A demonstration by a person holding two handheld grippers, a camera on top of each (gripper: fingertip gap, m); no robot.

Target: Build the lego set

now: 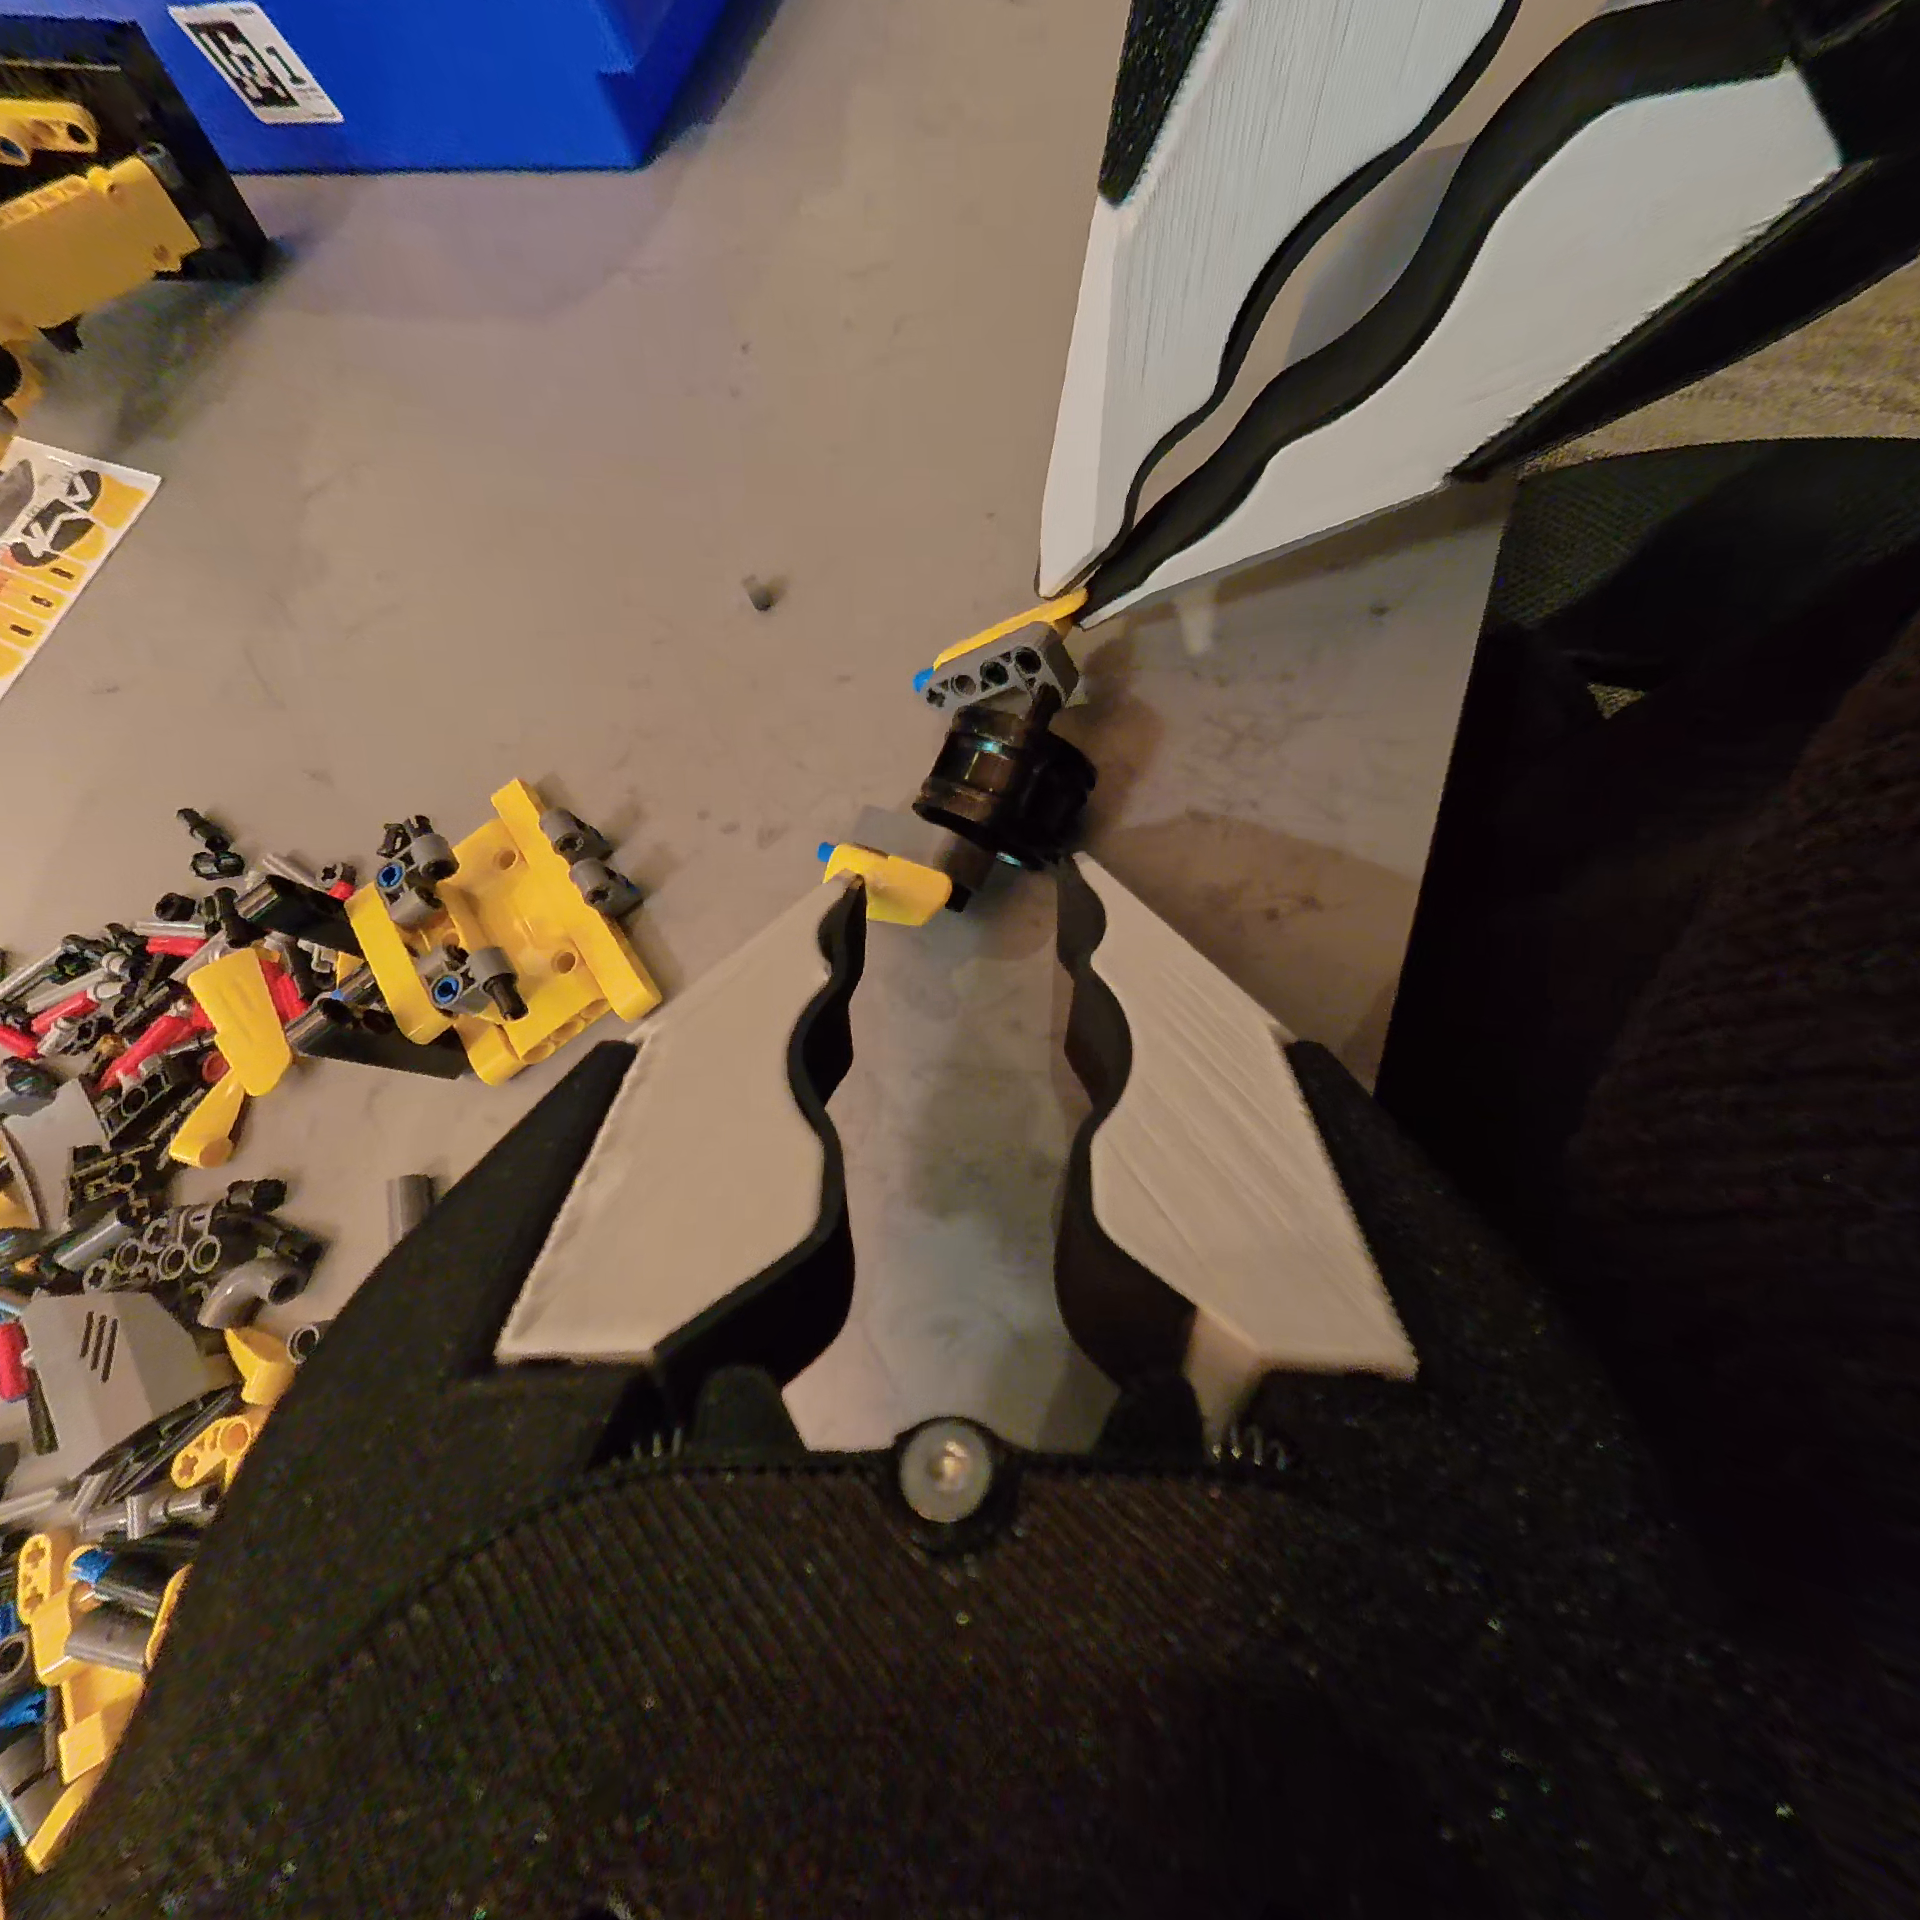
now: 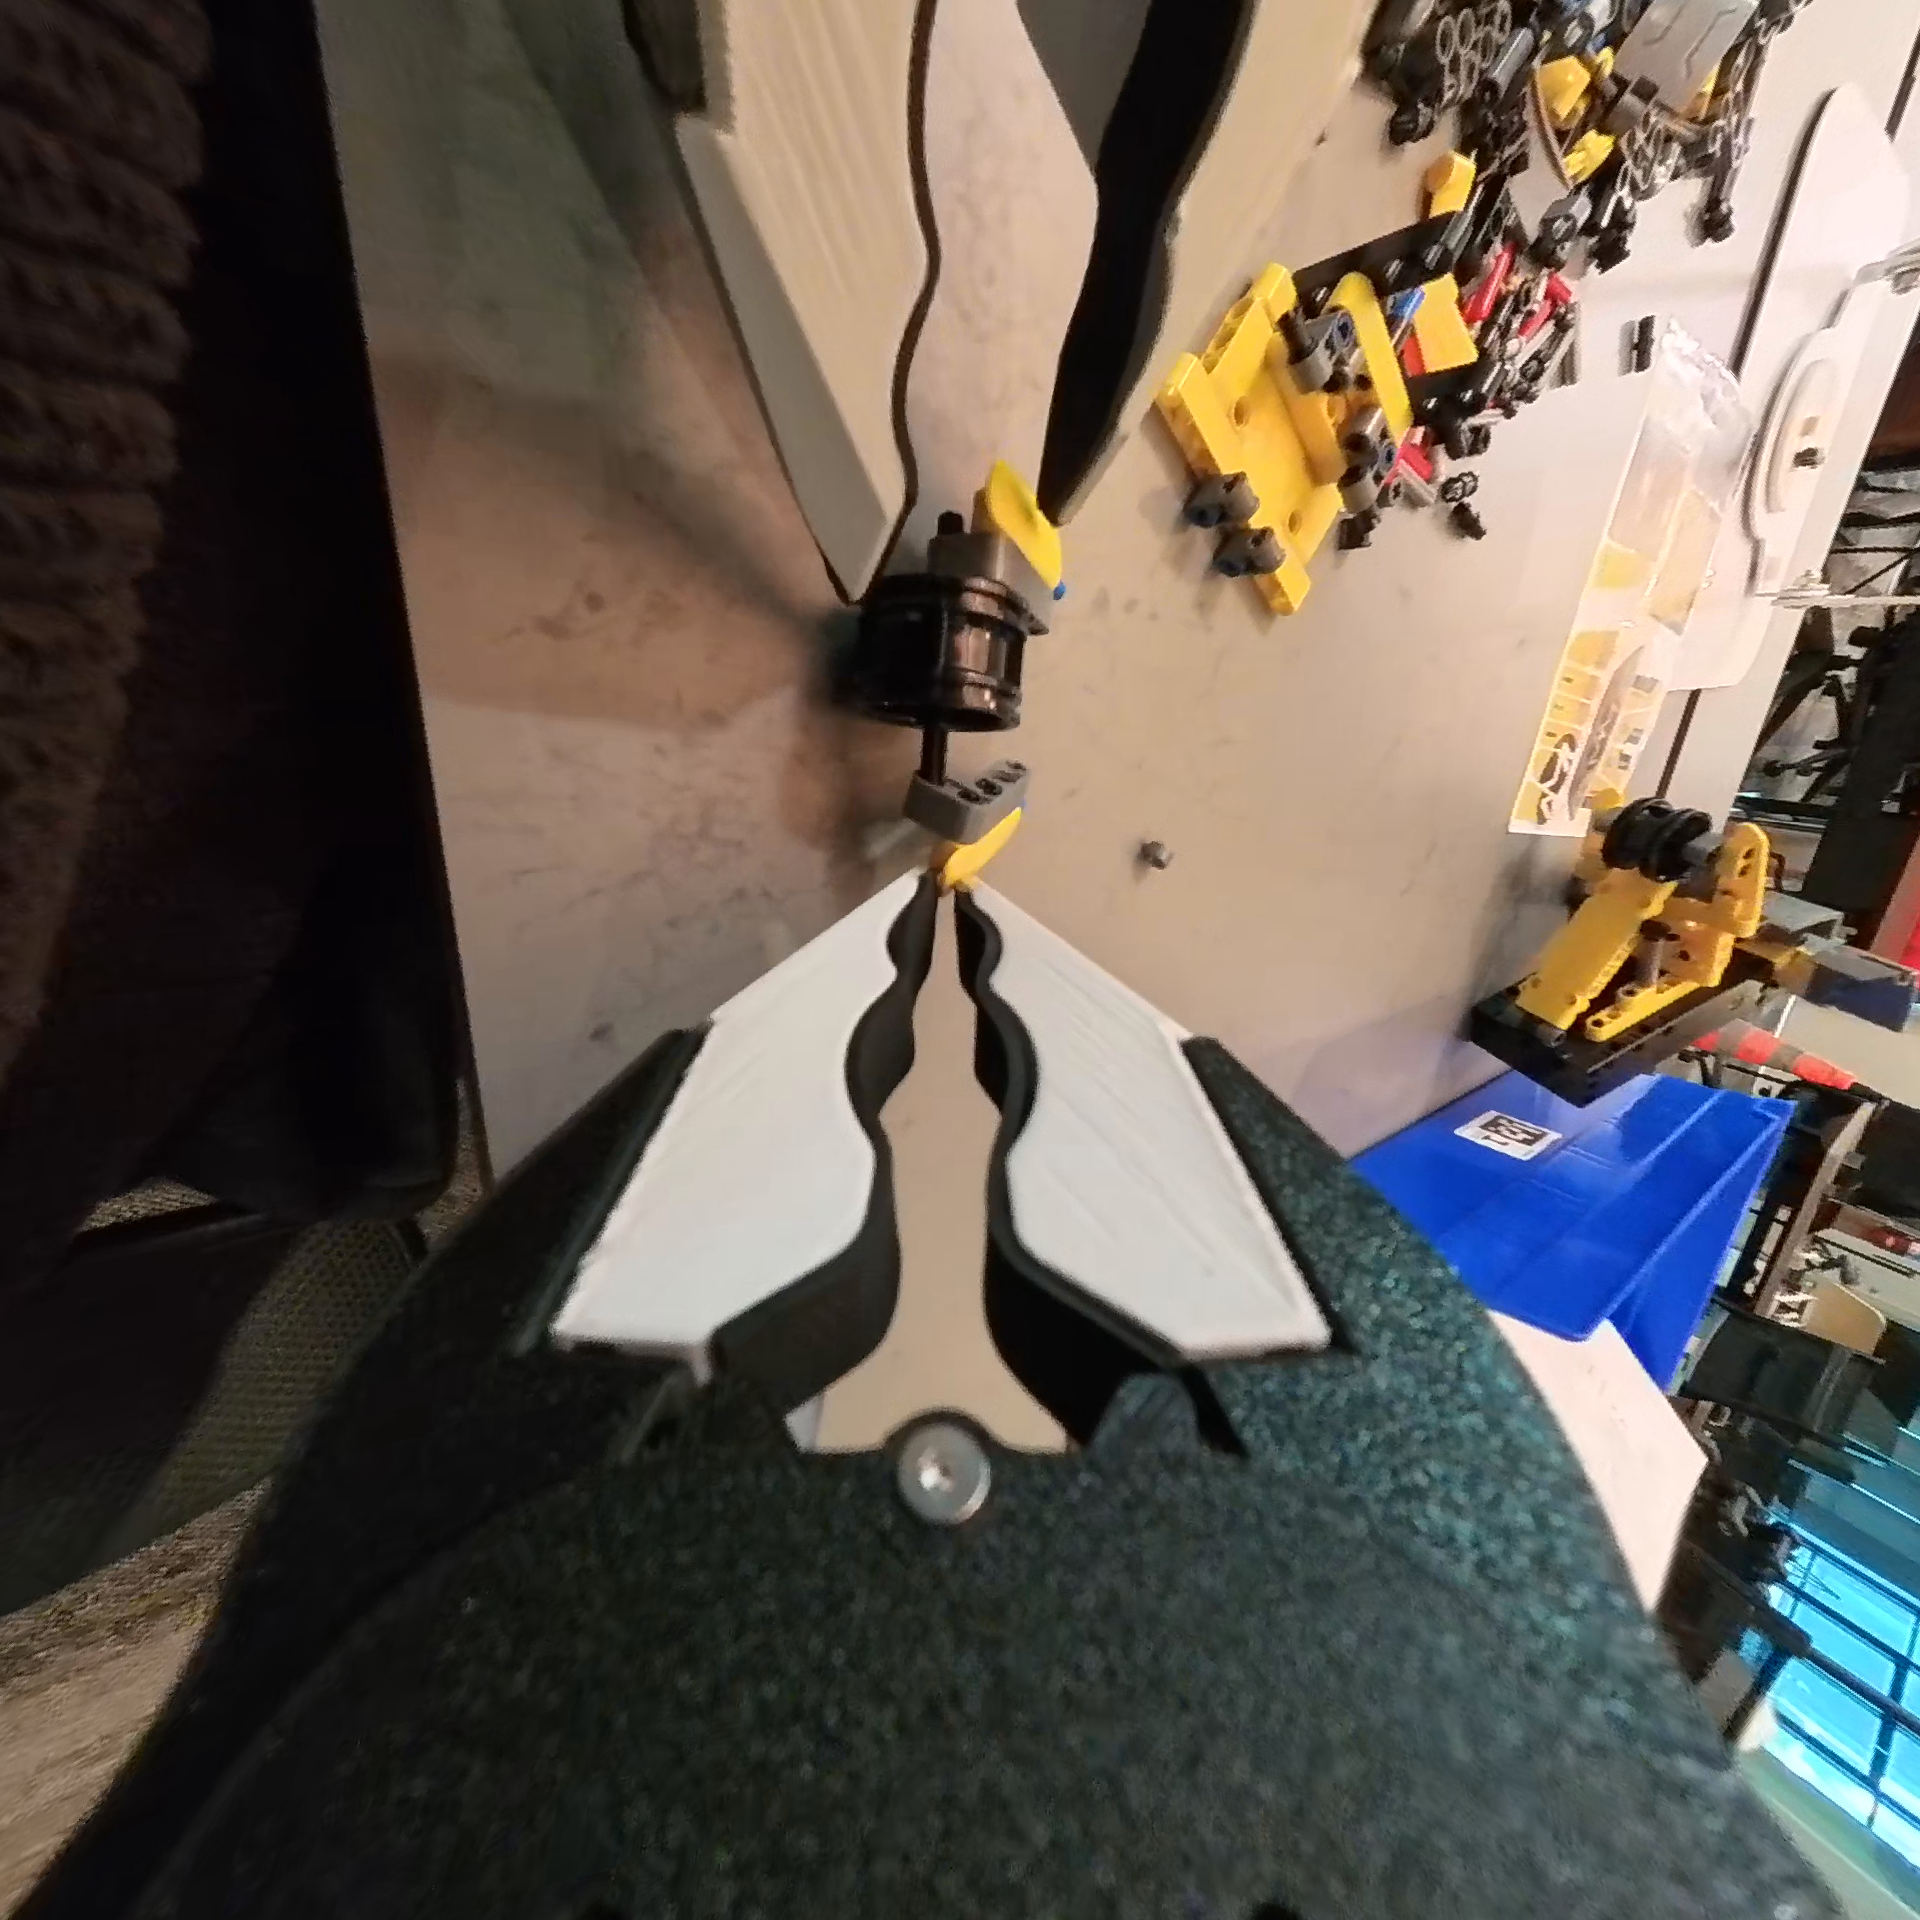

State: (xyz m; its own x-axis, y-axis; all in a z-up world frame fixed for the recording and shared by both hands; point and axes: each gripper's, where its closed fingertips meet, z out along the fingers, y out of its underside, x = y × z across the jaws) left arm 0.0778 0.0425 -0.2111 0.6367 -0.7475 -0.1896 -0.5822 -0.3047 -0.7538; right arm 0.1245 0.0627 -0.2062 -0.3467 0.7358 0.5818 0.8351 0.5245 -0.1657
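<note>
grey table (image 1: 540,499) — right gripper (image 2: 951,891) pinching wheel assembly (image 2: 940,655), left gripper (image 1: 961,883) spread wide — grip unclear

Wheel-and-axle assembly (image 1: 1003,800) sits between left hand-held gripper (image 1: 961,878) and right hand-held gripper (image 2: 945,894), over the bench (image 1: 582,499). Loose parts pile (image 1: 156,1039) left of left one; bin (image 1: 436,73) far ahead-left.

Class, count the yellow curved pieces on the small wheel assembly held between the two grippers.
2. One yellow curved piece touches the left gripper; the other sits pinched in the right gripper. More could be hidden.
</note>
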